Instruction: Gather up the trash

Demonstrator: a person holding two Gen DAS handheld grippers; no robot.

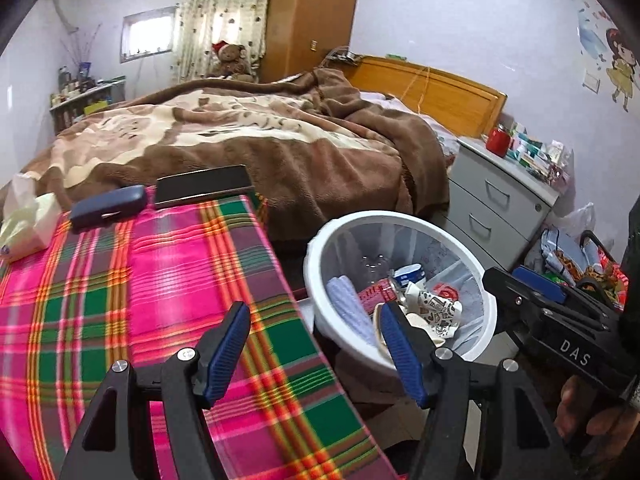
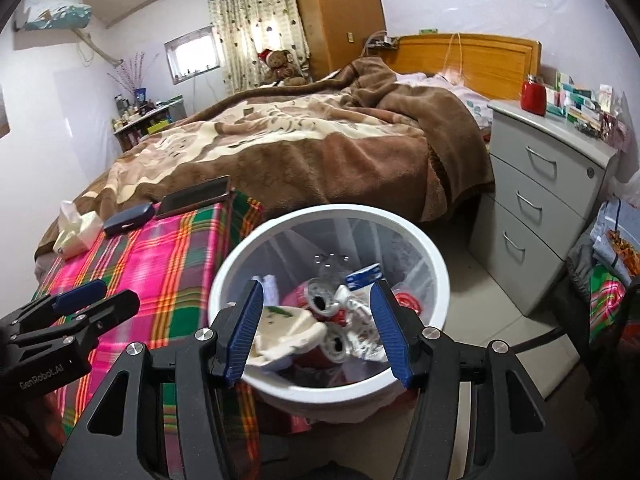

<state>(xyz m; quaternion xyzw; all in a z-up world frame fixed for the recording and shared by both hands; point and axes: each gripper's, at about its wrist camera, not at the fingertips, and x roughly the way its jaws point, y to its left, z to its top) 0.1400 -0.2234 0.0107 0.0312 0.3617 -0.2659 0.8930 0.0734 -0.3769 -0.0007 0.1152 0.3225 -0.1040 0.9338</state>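
Observation:
A white trash bin stands on the floor beside the plaid-covered table. It holds red cans, crumpled paper cups, a white wrapper and other trash. My left gripper is open and empty, over the table's right edge, next to the bin. My right gripper is open and empty, right above the bin's mouth. Each gripper shows in the other's view: the right one and the left one.
On the table's far end lie a tissue pack, a dark blue case and a black phone-like slab. A bed is behind. A grey drawer unit stands right. Bags lie on the floor.

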